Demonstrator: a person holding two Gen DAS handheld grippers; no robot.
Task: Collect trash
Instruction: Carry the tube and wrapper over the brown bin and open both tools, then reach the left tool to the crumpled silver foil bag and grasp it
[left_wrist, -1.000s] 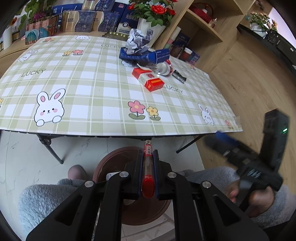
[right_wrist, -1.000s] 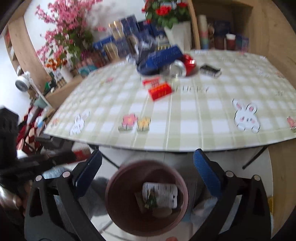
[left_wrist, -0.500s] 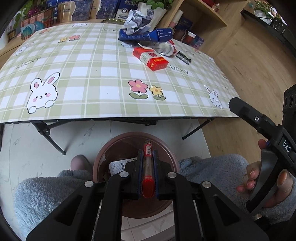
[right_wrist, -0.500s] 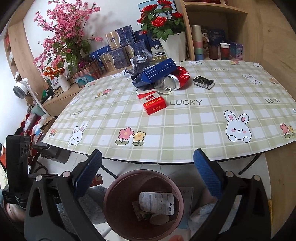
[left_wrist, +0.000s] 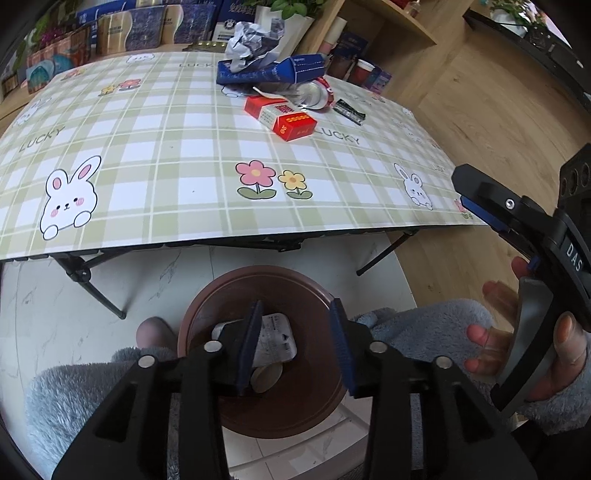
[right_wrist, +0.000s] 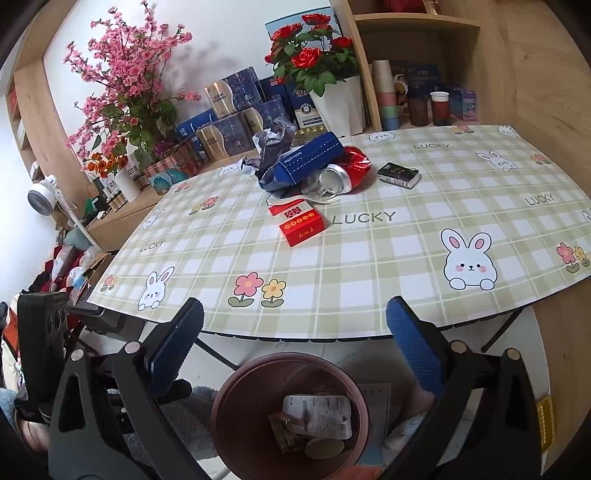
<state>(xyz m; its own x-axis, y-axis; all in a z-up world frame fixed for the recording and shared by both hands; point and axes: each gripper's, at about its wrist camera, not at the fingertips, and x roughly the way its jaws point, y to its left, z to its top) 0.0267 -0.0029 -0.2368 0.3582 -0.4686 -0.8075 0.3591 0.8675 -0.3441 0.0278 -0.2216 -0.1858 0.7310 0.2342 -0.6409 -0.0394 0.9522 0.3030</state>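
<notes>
A brown round bin (left_wrist: 266, 354) (right_wrist: 258, 402) stands on the floor in front of the table; it holds a white wrapper (right_wrist: 317, 413) and other scraps. My left gripper (left_wrist: 295, 332) is open and empty right above the bin. My right gripper (right_wrist: 291, 332) is open and empty, above the bin's near side; it also shows at the right of the left wrist view (left_wrist: 517, 236). On the table lie a red box (left_wrist: 288, 118) (right_wrist: 299, 219), a blue carton (right_wrist: 306, 158), a crushed red can (right_wrist: 347, 173), crumpled paper (left_wrist: 251, 35) and a small black box (right_wrist: 399, 175).
The table (right_wrist: 406, 240) has a green checked cloth with rabbits and folding black legs. Boxes, a rose pot (right_wrist: 340, 103) and pink flowers (right_wrist: 122, 85) stand behind it. A wooden shelf with cups (right_wrist: 424, 96) is at the right. My knees in grey fleece flank the bin.
My left gripper was shut on a red pen over the bin; now its jaws are open and the pen is gone from them. The right gripper has risen a little.
</notes>
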